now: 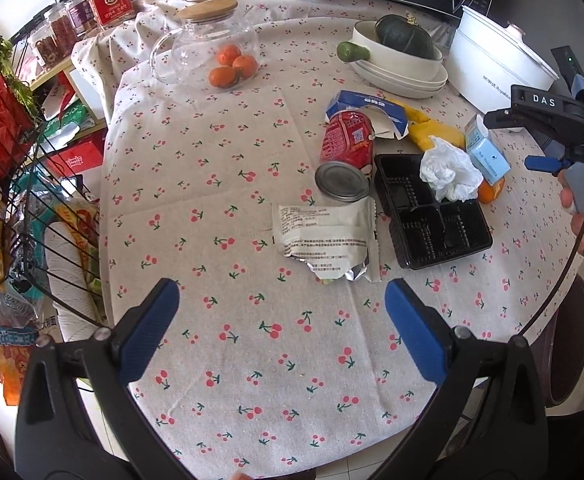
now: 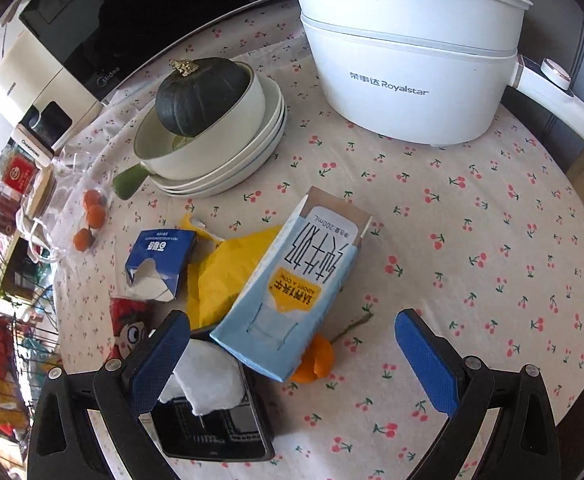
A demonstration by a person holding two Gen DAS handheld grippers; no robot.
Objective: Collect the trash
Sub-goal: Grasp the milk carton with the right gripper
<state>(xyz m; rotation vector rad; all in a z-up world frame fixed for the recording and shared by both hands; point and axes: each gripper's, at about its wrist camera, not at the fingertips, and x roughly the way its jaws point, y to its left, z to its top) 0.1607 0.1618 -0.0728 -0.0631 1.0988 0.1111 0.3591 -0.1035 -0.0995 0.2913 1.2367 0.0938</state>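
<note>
From the left wrist we see our left hand-held gripper [image 1: 282,312] agape and empty; wrapper [image 1: 326,242], can [image 1: 346,152] and tray [image 1: 432,210] lie uncollected on the desk [image 1: 212,160].

From the right wrist, our right hand-held gripper [image 2: 292,344] gapes around the milk carton [image 2: 296,280], ungrasped. Nothing looks gathered.

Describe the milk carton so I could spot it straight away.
Start at the big white Royalstar pot. In front of it lies the trash pile; the milk carton leans there over an orange peel. It is pale blue with a yellow label, unlike the torn dark blue box.
</note>
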